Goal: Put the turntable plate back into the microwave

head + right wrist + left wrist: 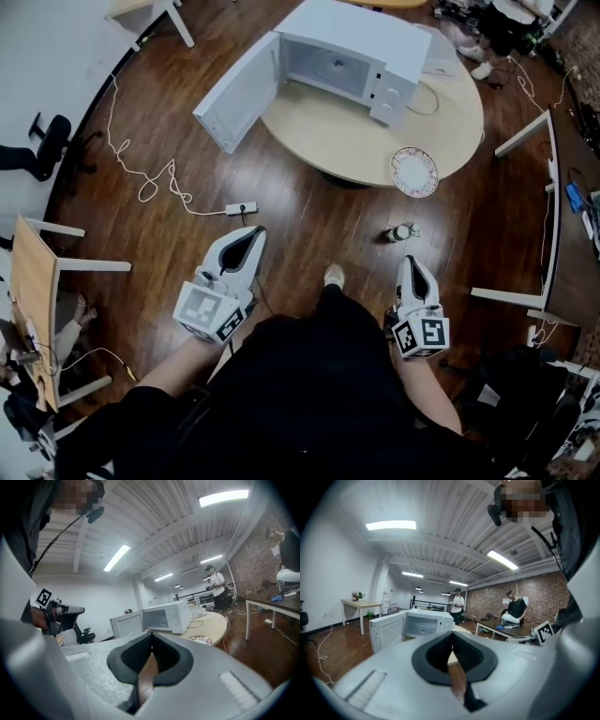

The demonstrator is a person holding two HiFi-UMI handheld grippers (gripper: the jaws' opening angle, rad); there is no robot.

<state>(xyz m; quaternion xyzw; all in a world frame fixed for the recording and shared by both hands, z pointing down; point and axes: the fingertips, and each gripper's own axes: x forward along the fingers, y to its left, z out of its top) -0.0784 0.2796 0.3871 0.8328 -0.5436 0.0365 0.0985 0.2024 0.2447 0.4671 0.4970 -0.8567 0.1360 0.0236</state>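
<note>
By my judgement nothing is done yet. The round white plate with a patterned rim (413, 172) lies at the near right edge of the pale oval wooden table (328, 141), outside the white microwave (375, 42), whose door (234, 94) stands open at its left. My left claw (251, 232) and right claw (412, 261) are both closed tight and empty, well short of the table. Reaching, gripping and loading the plate all remain.

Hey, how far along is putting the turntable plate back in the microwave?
Barely started. Done: the microwave has its door wide open. In hand: nothing; the left gripper and right gripper are both shut and empty, short of the table. Left: pick up the plate from the table's near edge and set it inside.
</note>
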